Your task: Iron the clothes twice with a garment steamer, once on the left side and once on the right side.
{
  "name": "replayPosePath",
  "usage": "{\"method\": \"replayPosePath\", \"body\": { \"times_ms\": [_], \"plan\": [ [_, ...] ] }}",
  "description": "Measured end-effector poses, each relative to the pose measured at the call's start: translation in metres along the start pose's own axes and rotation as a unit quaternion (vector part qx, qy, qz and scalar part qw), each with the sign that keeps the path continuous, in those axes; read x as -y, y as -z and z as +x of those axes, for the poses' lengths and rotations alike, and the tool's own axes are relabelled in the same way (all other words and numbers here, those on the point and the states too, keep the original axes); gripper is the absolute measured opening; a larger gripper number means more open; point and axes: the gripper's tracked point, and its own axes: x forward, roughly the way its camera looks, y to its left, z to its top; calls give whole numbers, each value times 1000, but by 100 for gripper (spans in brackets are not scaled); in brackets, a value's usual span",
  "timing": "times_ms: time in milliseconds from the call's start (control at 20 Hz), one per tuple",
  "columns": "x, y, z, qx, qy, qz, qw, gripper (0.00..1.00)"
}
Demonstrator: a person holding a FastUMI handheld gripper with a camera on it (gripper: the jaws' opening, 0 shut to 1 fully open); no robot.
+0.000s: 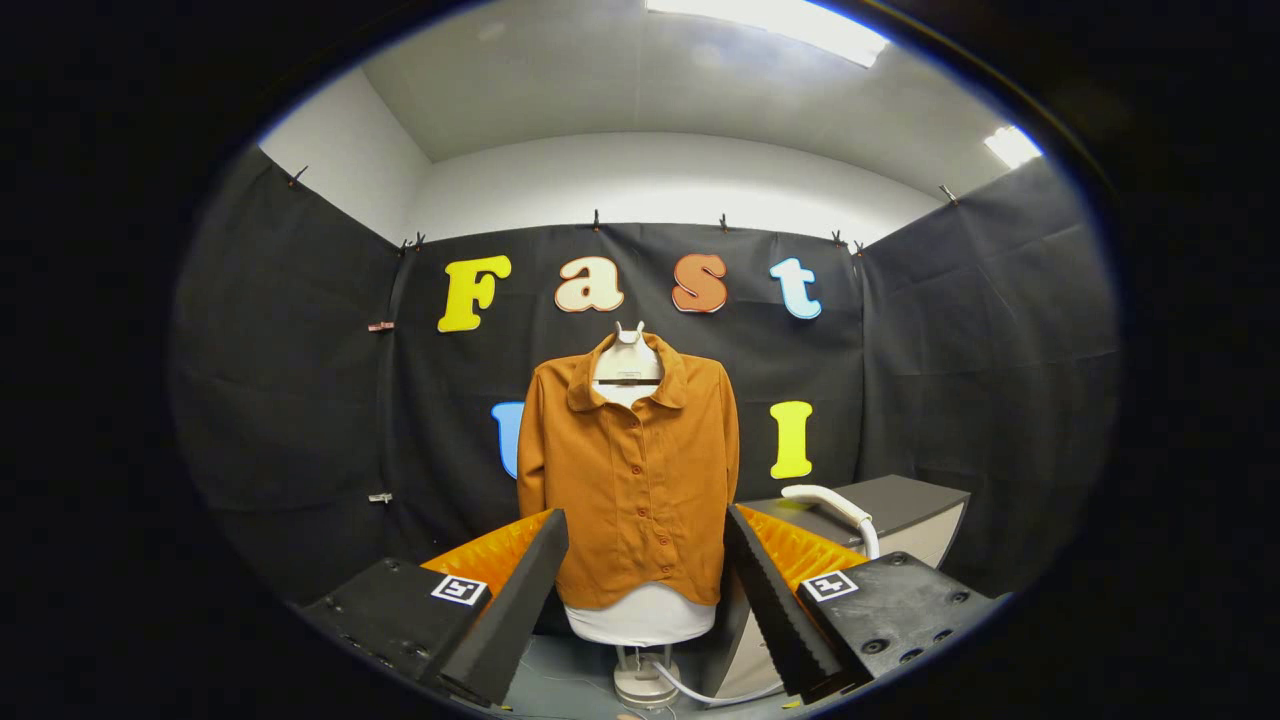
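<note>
**Open fingers face the shirt on its stand**

The gripper (645, 600) points straight at a brown button-up shirt (630, 480) hung on a white torso form (640, 612). Its two fingers are spread wide apart and grip nothing — the shirt's lower half shows in the gap between them, well beyond the tips. The shirt hangs upright, buttoned down the front, collar open at the top, its hem ending above the form's white bottom edge. The form sits on a pole with a round base (645, 685) on the floor. To the right of the shirt, past the right finger, the white steamer handle (835, 508) lies on a grey cabinet (905, 510) — apart from the fingers. A white hose (700, 692) runs along the floor by the base.
</note>
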Motion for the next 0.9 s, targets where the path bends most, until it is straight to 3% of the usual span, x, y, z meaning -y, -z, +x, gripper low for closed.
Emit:
{"method": "replayPosePath", "body": {
  "times_ms": [550, 900],
  "plan": [
    [-10, 14, 20, -15, 43, -6, 999, 98],
    [20, 27, 47, -26, 70, 1, 997, 98]
  ]
}}
